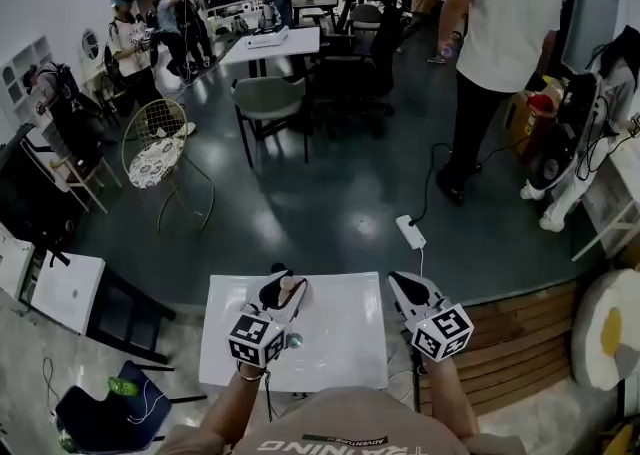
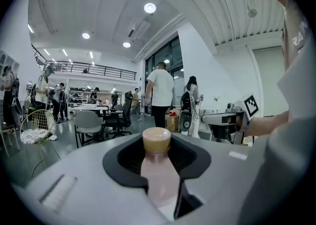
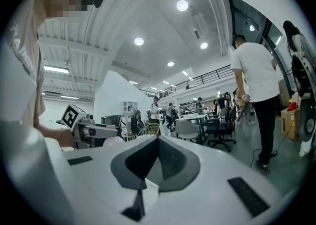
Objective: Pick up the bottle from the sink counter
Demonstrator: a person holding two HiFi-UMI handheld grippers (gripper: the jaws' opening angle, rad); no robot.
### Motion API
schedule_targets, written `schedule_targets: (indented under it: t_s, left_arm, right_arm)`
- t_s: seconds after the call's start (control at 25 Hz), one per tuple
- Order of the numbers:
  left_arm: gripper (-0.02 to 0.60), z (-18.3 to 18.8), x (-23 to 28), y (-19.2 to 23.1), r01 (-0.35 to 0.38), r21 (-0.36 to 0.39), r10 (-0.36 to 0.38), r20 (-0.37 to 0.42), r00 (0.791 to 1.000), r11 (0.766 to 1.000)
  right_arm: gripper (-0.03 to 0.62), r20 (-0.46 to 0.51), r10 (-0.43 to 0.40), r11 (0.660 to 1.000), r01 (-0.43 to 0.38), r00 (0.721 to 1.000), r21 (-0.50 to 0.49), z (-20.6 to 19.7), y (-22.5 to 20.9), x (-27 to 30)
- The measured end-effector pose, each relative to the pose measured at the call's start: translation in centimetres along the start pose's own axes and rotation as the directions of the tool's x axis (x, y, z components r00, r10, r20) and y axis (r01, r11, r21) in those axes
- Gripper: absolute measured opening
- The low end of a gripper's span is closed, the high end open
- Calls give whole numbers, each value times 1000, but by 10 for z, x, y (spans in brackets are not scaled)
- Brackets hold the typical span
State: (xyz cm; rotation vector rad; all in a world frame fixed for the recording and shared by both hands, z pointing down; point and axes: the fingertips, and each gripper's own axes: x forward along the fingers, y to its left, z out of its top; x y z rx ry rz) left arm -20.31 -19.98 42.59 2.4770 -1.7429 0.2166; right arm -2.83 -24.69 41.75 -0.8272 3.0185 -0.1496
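Right, starts at the left: finds the left gripper [image 1: 285,288] clamped on the bottle [image 2: 158,169], jaws partway apart and pressed against its sides, cap [image 2: 156,140] uppermost; places the bottle over the white table [image 1: 340,353], with no telling how far clear of it, and no sink counter anywhere in sight; reads, then, as the pick already made and the carry in hand; calls next for a steady wrist and an even squeeze, since smooth rounded plastic could well slide in the grip; notes a pale pink body, cloudy and slick-looking, widening below a narrow shoulder, topped by a squat tan cap with a matte face; notes dark scooped pads [image 2: 123,162] set in a pale grey shell, and a cube [image 1: 256,340] of black-and-white squares behind; passes over the table, flat, rectangular, faintly glossy; ends at the right with the right gripper [image 1: 400,283], jaws pressed together on nothing, idle at the table's right edge.
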Motion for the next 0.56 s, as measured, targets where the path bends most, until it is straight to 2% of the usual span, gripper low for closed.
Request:
schedule_targets:
  t_s: [0.56]
  left_arm:
    - [132, -9, 7, 13, -27, -6, 27, -20, 999, 1000]
  right_arm:
    - [10, -21, 12, 1000, -11, 1000, 15, -16, -10, 8]
